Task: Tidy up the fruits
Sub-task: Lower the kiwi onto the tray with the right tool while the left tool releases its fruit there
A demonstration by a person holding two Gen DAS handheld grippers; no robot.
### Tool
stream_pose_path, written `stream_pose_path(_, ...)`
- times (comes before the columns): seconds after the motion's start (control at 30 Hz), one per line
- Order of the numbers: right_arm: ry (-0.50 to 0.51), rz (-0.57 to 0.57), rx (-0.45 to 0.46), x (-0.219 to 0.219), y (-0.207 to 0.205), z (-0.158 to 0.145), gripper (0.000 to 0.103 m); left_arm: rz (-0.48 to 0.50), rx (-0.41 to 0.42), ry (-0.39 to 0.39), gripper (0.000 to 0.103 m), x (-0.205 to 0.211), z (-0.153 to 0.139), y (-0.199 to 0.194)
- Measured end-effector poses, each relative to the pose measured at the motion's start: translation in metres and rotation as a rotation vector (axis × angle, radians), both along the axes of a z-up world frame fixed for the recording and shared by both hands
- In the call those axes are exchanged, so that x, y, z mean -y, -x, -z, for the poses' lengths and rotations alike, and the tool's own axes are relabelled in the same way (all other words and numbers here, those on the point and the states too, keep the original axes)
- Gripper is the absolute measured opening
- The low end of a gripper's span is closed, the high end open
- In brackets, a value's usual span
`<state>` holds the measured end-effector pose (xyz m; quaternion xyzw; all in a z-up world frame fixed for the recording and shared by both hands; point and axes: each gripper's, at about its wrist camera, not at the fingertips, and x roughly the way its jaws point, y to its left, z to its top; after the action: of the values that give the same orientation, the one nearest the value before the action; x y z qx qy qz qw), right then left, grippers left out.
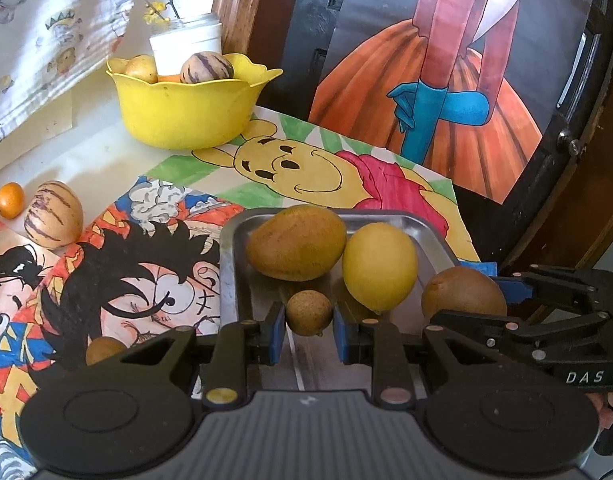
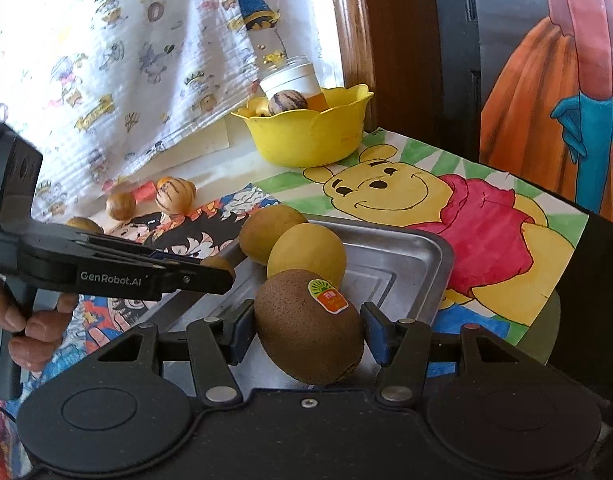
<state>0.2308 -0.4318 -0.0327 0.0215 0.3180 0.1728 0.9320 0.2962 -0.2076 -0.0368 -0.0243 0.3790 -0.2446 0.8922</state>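
Over the near end of a metal tray (image 1: 230,264), my left gripper (image 1: 309,330) is shut on a small round brown fruit (image 1: 308,312). Beside it on the right, my right gripper (image 2: 308,332) is shut on a brown kiwi (image 2: 308,326) with a sticker, low over the tray (image 2: 406,268). The left wrist view shows the right gripper (image 1: 480,300) and kiwi (image 1: 462,294) too. In the tray lie a brownish-yellow oval fruit (image 1: 296,242) and a yellow lemon-like fruit (image 1: 380,266). A yellow bowl (image 1: 186,116) at the back holds a striped fruit and others.
A striped fruit (image 1: 53,214) and a small orange one (image 1: 9,200) lie on the drawings at left, another brown fruit (image 1: 104,350) near my left gripper. A white jar (image 1: 186,46) stands behind the bowl. A printed cloth hangs at the back left; a dark frame borders the right.
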Motion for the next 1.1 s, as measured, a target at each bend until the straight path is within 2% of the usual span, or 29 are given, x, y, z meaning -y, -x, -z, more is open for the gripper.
stream_pose_path(0.43, 0.114, -0.035, 0.046, -0.016, 0.007, 0.01, 0.058, -0.008, -0.026, -0.026, 0.028, 0.001, 0.008, -0.004)
stream_pose_path(0.73, 0.134, -0.04, 0.06, -0.019, 0.011, 0.01, 0.059, -0.016, -0.063, -0.032, 0.029, -0.001, 0.01, -0.005)
stream_pose_path(0.9, 0.134, -0.041, 0.062, -0.019, 0.016, 0.011, 0.063, -0.053, -0.061, -0.028, 0.034, -0.007, 0.005, 0.001)
stream_pose_path(1.1, 0.13, -0.027, 0.086, -0.023, 0.032, 0.008, 0.07, -0.107, -0.014, 0.0, 0.059, -0.017, -0.015, 0.02)
